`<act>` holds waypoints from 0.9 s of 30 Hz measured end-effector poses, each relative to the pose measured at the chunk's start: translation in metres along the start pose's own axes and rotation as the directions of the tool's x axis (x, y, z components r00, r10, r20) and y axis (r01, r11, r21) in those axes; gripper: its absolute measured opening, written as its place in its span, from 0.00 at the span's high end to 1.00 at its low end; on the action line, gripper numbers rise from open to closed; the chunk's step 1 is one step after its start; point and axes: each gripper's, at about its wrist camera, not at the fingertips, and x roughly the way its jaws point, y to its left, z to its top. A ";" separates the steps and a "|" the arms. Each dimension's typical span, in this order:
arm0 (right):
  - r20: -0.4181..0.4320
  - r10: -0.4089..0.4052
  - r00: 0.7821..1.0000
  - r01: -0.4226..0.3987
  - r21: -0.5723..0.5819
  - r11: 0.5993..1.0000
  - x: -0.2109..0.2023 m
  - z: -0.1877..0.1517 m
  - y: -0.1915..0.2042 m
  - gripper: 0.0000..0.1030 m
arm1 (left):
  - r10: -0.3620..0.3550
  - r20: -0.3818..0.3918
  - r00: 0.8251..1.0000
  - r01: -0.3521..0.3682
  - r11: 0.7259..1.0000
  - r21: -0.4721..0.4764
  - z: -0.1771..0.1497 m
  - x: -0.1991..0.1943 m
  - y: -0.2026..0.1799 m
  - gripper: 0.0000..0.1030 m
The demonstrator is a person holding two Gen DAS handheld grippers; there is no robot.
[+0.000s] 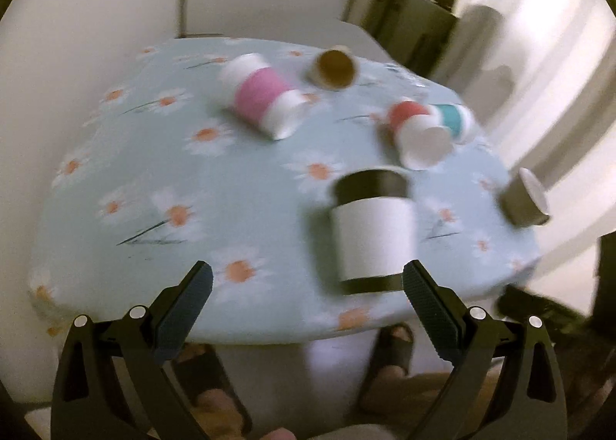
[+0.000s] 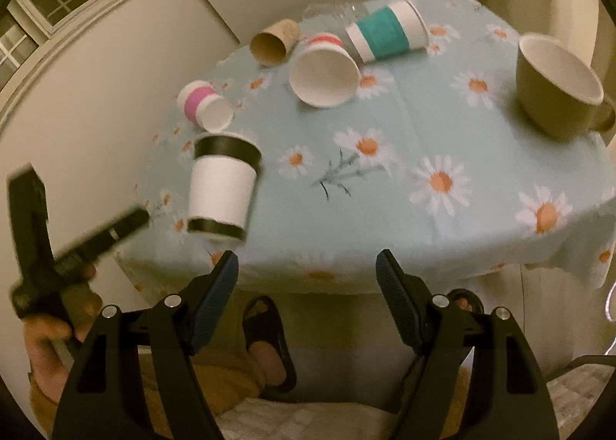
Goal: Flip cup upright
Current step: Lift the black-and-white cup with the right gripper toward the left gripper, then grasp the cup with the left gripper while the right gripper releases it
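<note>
- Currently both my grippers, left (image 1: 308,288) and right (image 2: 307,274), hang empty, fingers spread apart.
- Black-banded cup (image 1: 372,230) stands near the table (image 1: 127,178) front edge; seemingly upright already.
- Risk: left finger (image 1: 425,295) sits just beside its base; a nudge could tip it over the edge.

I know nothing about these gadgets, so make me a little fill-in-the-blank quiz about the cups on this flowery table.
1. The black-and-white cup stands ____ while the paper cups around it lie tipped over.
2. The tablecloth is printed with ____.
3. The cup with the pink band lies on its ____.
4. Both the left gripper and the right gripper are ____ and hold nothing.

Missing words: upright; daisies; side; open
</note>
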 end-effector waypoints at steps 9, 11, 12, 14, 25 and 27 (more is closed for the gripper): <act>0.011 0.078 0.997 -0.078 0.001 0.997 -0.015 0.002 -0.009 0.29 | 0.063 -0.148 0.987 -0.059 0.998 0.031 0.036 0.032 -0.034 0.07; 0.002 0.099 0.995 -0.099 0.005 0.995 -0.017 0.001 -0.009 0.29 | 0.068 -0.191 0.979 -0.063 0.997 0.032 0.043 0.045 -0.037 0.08; 0.001 0.108 0.994 -0.108 0.003 0.994 -0.019 0.000 -0.009 0.29 | 0.079 -0.212 0.974 -0.074 0.997 0.032 0.046 0.052 -0.038 0.08; -0.012 0.124 0.992 -0.125 -0.015 0.992 -0.021 -0.004 -0.006 0.29 | 0.095 -0.243 0.965 -0.089 0.995 0.036 0.048 0.062 -0.039 0.08; -0.045 0.213 0.976 -0.214 -0.008 0.977 -0.025 -0.006 -0.006 0.29 | 0.100 -0.335 0.937 -0.101 0.995 0.013 0.054 0.092 -0.044 0.10; -0.061 0.220 0.974 -0.221 -0.013 0.975 -0.023 -0.007 -0.005 0.29 | 0.097 -0.350 0.932 -0.101 0.995 0.008 0.056 0.097 -0.044 0.15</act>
